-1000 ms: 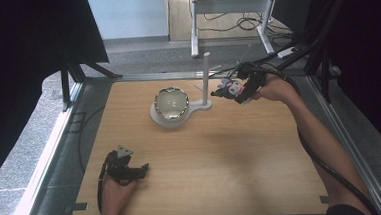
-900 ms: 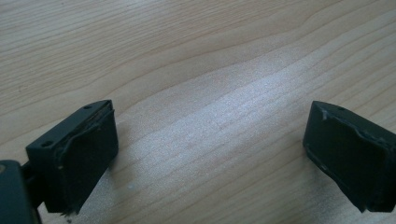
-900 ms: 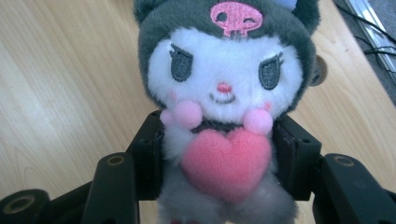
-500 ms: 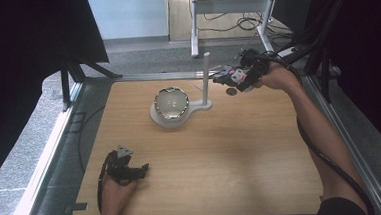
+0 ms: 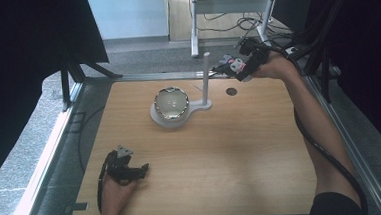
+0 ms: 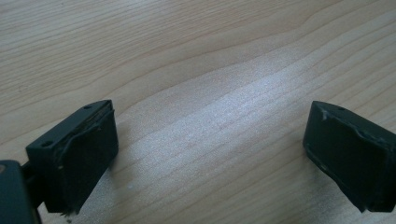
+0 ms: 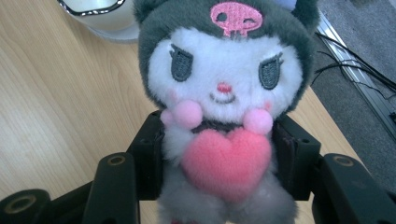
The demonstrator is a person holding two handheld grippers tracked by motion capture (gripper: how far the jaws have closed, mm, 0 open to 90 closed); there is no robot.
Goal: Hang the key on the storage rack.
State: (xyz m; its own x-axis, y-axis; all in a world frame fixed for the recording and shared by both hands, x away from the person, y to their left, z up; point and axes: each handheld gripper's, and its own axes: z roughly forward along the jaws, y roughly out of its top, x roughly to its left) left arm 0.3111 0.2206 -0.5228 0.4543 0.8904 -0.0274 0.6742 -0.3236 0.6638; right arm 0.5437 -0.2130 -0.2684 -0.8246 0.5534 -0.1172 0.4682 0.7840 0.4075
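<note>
My right gripper (image 7: 219,163) is shut on a small plush toy (image 7: 223,98) with a white face, dark grey hood, pink skull mark and pink heart. In the high view that gripper (image 5: 231,66) hangs above the table's far right, just right of the top of a white upright post (image 5: 205,76). The post rises from a white base that also carries a shiny round bowl (image 5: 170,103). My left gripper (image 5: 137,170) rests low at the near left of the table, open, with bare wood between its two black jaws in the left gripper view (image 6: 210,154).
A small dark round spot (image 5: 231,91) marks the wooden table (image 5: 231,150) right of the post. A metal frame rail (image 5: 50,146) runs along the table's left side. Cables (image 5: 246,24) and a white stand lie on the floor beyond the far edge.
My right gripper has carried the plush toy up and away toward the far edge, ending level with the post's top. The left gripper has stayed put.
</note>
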